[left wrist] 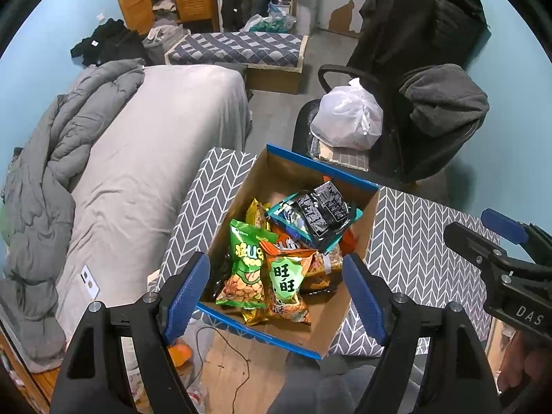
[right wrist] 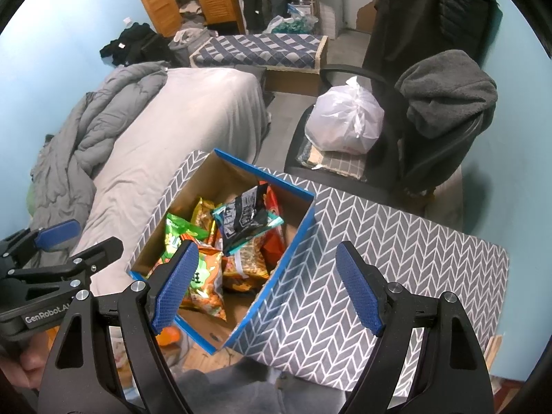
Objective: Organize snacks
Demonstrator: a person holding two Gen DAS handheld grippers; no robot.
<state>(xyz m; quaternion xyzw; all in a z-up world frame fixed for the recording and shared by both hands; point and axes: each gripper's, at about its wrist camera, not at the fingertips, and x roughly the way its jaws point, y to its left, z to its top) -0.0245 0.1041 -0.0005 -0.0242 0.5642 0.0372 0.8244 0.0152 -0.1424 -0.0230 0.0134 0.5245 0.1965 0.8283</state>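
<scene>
Both hand-held grippers hang over a cardboard box (left wrist: pixel 348 324) with blue edging, tilted steeply down at it.

Left hand-held gripper (left wrist: pixel 276 288): jaws spread wide, nothing between the blue pads; from its own camera the snack pile shows through the gap. Right hand-held gripper (right wrist: pixel 267 284): also spread, empty; through its gap show the near right corner of the box and the herringbone surface (right wrist: pixel 396 252).

Box sits on the left part of that grey-and-white surface, with its near corner seeming to jut past the edge toward the person. Snacks all lie inside the box: a green peanut bag (left wrist: pixel 246 265) at the front left, an orange bag (left wrist: pixel 288 284) overlapping its right side, a yellow bag (left wrist: pixel 257 214) behind, and a black packet (left wrist: pixel 322 212) on top of a teal one (left wrist: pixel 286 219) toward the back right. More orange and red packs are underneath, only partly seen.

Surface to the right of the box is bare cloth.

Around: bed (left wrist: pixel 145 158) with a grey duvet to the left, office chair (right wrist: pixel 445 127) carrying a white plastic bag (right wrist: pixel 346 120) beyond the surface. A bit of a hand (right wrist: pixel 27 369) shows under the left gripper's body in the right view.
</scene>
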